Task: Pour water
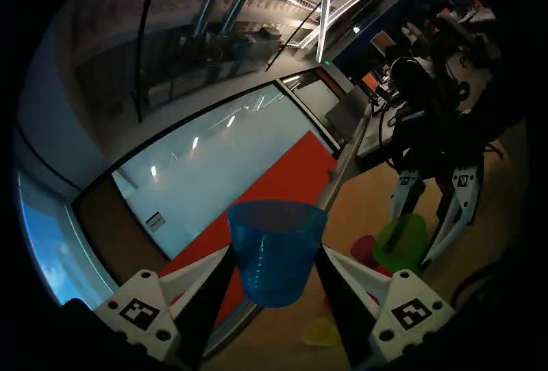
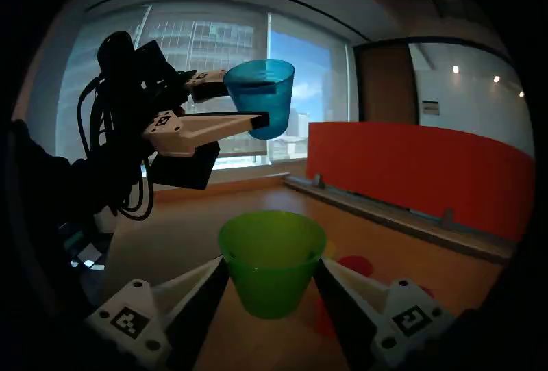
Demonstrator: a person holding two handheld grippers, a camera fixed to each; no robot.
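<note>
The blue cup [image 1: 277, 261] is clamped between both fingers of the left gripper [image 1: 276, 251] and is held mouth up, high above the wooden table [image 2: 411, 254]. The green cup [image 2: 272, 282] is gripped in the same way by the right gripper [image 2: 272, 265], upright and lower down. The two cups are seen apart.

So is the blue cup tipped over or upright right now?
Roughly upright: the blue cup has its rim on top, held by the left gripper, higher than the green cup.
</note>
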